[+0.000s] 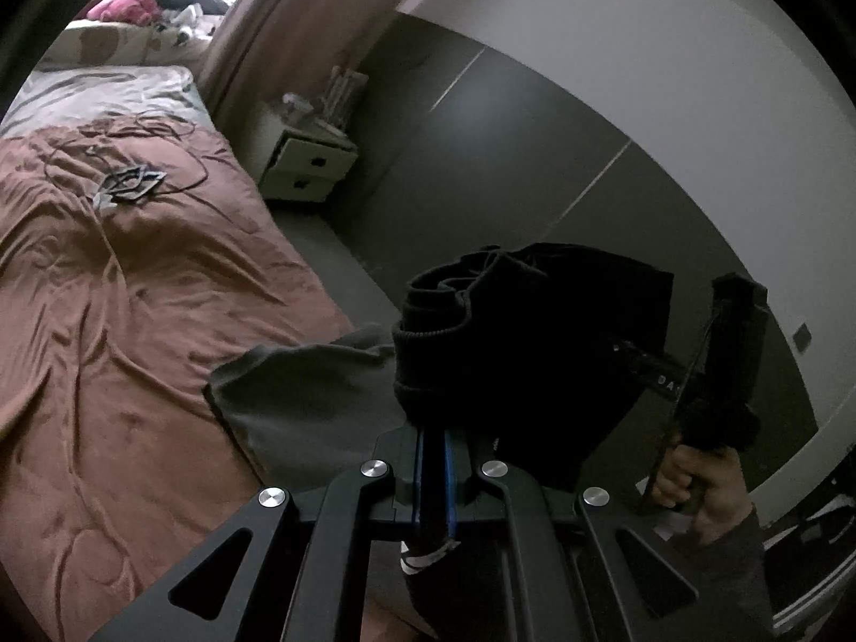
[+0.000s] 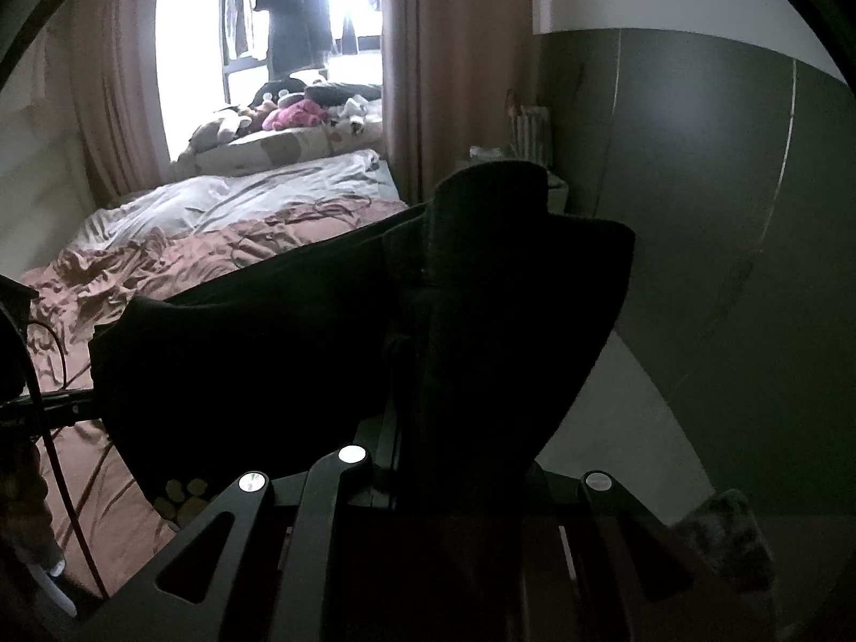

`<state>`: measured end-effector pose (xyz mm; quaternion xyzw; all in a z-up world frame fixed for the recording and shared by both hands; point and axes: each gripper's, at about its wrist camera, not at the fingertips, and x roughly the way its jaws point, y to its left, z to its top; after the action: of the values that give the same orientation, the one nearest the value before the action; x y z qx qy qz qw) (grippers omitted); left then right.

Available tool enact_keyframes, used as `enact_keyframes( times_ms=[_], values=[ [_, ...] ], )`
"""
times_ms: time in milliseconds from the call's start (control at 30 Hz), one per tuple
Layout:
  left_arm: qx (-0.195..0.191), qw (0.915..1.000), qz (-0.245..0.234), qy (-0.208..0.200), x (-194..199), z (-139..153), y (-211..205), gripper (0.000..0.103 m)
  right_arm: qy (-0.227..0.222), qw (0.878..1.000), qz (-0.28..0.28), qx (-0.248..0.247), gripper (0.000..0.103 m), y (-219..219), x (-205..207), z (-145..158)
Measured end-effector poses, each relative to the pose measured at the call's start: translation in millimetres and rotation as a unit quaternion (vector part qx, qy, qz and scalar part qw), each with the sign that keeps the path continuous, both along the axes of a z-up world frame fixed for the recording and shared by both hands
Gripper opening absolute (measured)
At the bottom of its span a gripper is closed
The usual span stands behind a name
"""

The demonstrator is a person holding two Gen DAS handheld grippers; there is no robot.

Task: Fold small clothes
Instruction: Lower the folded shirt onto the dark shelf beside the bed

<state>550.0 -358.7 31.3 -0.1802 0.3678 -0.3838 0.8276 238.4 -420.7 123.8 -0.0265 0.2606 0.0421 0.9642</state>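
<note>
A black garment [image 1: 513, 342] hangs in the air beside the bed, stretched between both grippers. My left gripper [image 1: 434, 428] is shut on its ribbed edge, the blue-lined fingers [image 1: 448, 460] pressed together. In the left wrist view the right gripper [image 1: 735, 353] and the hand holding it show at the right, clamped on the garment's other end. In the right wrist view my right gripper [image 2: 422, 342] is shut on the black garment [image 2: 299, 342], which drapes over and hides the fingers. A grey garment [image 1: 299, 401] lies on the bed's edge below.
A bed with a wrinkled pink-brown cover [image 1: 107, 294] fills the left. A small patterned cloth and a cable [image 1: 128, 187] lie on it. A white nightstand [image 1: 305, 160] stands by the grey wall. Stuffed toys [image 2: 294, 112] sit at the window.
</note>
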Motion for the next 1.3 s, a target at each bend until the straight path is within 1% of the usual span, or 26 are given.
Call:
enact_keyframes(
  times_ms=[233,433,533,733,800,900,967,1000,1033,1067,1100,1133,1167,1200,1233,1267,1300],
  values=[
    [0.015,0.9997,0.012,0.013,38.7,-35.4,-4.9,0.006,0.027,1.000,-0.007,-0.001,0.010,-5.4,41.3,-10.7],
    [0.017,0.9984,0.020,0.051,80.6,-80.9,-1.9,0.006,0.054,0.999,-0.002,-0.002,0.010,-7.8,88.7,-23.4],
    [0.007,0.9969,0.018,0.076,99.9,-103.0,1.6,0.006,0.066,0.998,-0.001,-0.005,0.010,-10.2,111.8,-31.8],
    [0.019,0.9954,0.030,0.089,122.2,-137.9,2.8,0.006,0.093,0.996,0.001,0.004,0.010,-15.0,155.7,-53.4],
    [0.020,0.9944,0.037,0.097,128.1,-149.0,5.8,0.006,0.098,0.995,0.003,0.006,0.010,-17.4,165.3,-58.9],
    [0.019,0.9915,0.048,0.120,138.8,-169.2,10.8,0.006,0.110,0.994,0.000,0.017,0.010,-21.0,180.2,-68.0],
    [0.025,0.9880,0.052,0.143,145.4,-183.8,10.3,0.007,0.137,0.990,-0.016,0.019,0.011,-24.5,192.5,-79.3],
    [0.029,0.9861,0.053,0.155,147.6,-189.4,9.1,0.009,0.150,0.988,-0.028,0.014,0.015,-26.4,195.9,-84.1],
    [0.029,0.9843,0.056,0.165,149.3,-193.3,9.1,0.010,0.161,0.986,-0.044,0.002,0.022,-27.9,201.9,-87.2],
    [0.027,0.9834,0.058,0.170,149.4,-193.8,9.8,0.010,0.163,0.985,-0.055,-0.009,0.026,-28.5,203.8,-86.2],
    [0.028,0.9836,0.058,0.169,148.0,-191.8,9.6,0.011,0.162,0.984,-0.066,-0.020,0.035,-29.0,203.2,-83.8],
    [0.033,0.9841,0.058,0.165,146.6,-189.3,8.6,0.014,0.156,0.984,-0.079,-0.030,0.050,-30.1,199.0,-77.3],
    [0.041,0.9845,0.058,0.160,144.4,-186.1,7.4,0.016,0.154,0.984,-0.081,-0.025,0.057,-33.4,195.0,-71.5],
    [0.051,0.9846,0.061,0.156,140.6,-182.2,6.8,0.024,0.148,0.985,-0.082,-0.020,0.061,-34.6,188.5,-63.9],
    [0.053,0.9844,0.064,0.155,139.1,-180.1,6.9,0.034,0.143,0.986,-0.083,-0.020,0.062,-35.8,183.0,-59.2],
    [0.053,0.9842,0.067,0.155,137.1,-177.9,7.9,0.039,0.138,0.987,-0.085,-0.023,0.062,-38.4,175.4,-51.3],
    [0.052,0.9842,0.071,0.154,133.8,-175.0,9.2,0.047,0.136,0.987,-0.086,-0.025,0.063,-40.3,169.6,-46.5]
  ],
)
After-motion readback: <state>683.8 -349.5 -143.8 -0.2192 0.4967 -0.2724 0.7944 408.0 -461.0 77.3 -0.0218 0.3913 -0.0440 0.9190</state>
